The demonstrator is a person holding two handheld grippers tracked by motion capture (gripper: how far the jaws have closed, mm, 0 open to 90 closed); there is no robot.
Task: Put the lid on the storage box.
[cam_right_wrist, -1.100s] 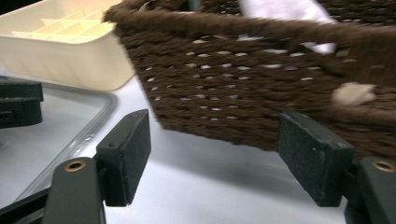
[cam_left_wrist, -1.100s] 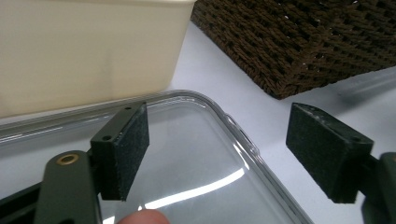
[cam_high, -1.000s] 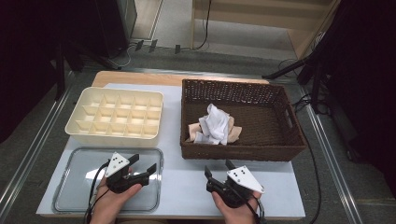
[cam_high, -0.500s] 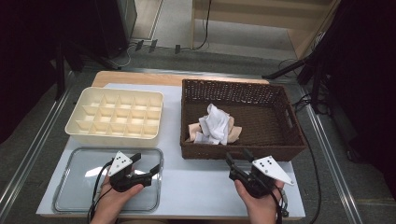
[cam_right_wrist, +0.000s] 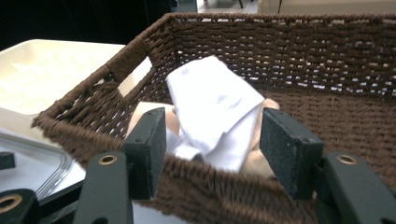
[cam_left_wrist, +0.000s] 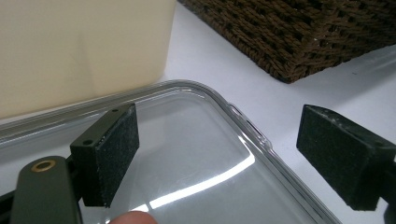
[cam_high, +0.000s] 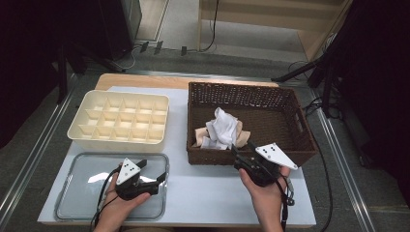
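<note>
A brown wicker basket stands at the right of the table and holds a crumpled white cloth on a beige one. My right gripper hovers at the basket's near wall, pointing in over the rim at the white cloth. It is open; its jaws have just been closing, with nothing pressed between the pads. My left gripper rests low over a clear plastic tray. It is open, its jaws having opened a little, with only the bare tray under them.
A cream divided organiser box sits behind the clear tray at the back left. The white tabletop runs between the tray and the basket. Cables and stands lie on the floor beyond the table.
My right gripper has moved right and up, from the front of the table to the basket's near wall. The left gripper has stayed over the clear tray.
</note>
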